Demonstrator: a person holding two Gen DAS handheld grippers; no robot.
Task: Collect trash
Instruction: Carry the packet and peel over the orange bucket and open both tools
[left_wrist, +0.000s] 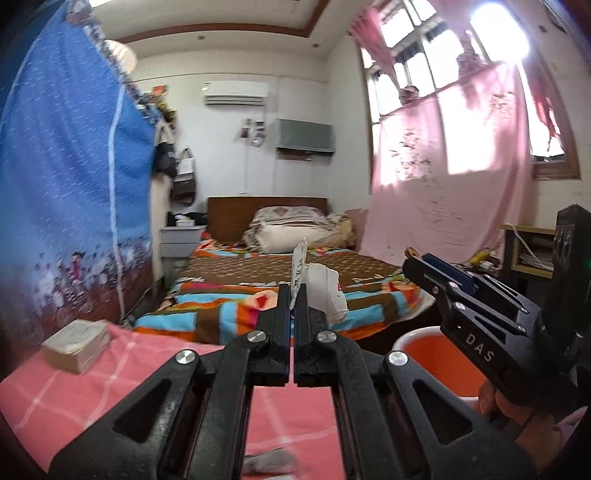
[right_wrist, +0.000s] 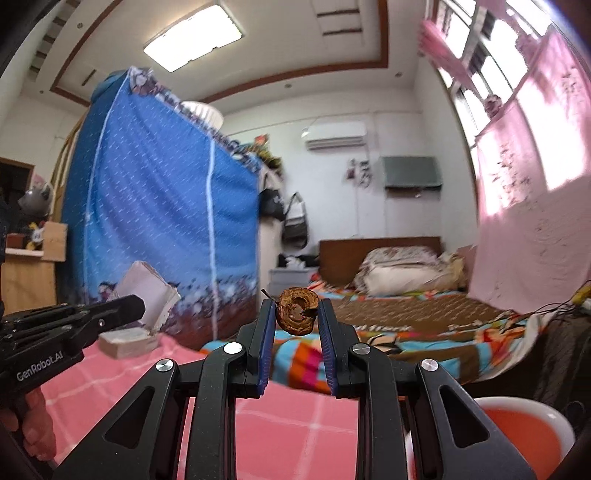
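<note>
My left gripper (left_wrist: 294, 295) is shut on a crumpled white paper carton (left_wrist: 325, 291), which sticks up and to the right of the closed fingers. It is held above the pink checked tablecloth (left_wrist: 110, 384). My right gripper (right_wrist: 297, 308) is shut on a brown, shrivelled apple core (right_wrist: 297, 314), pinched between its blue pads. An orange bin with a white rim (left_wrist: 436, 354) stands low on the right, beside the table; in the right wrist view the bin (right_wrist: 517, 428) lies at the bottom right. Each gripper shows in the other's view: the right gripper (left_wrist: 412, 264), and the left gripper (right_wrist: 142, 304) with the carton (right_wrist: 147, 291).
A thick pad of paper (left_wrist: 77, 343) lies on the table's far left. Beyond the table are a bed with a striped cover (left_wrist: 280, 291), a blue fabric wardrobe (left_wrist: 66, 184) on the left, a pink curtain (left_wrist: 443, 184) and a cluttered desk (left_wrist: 524, 251) on the right.
</note>
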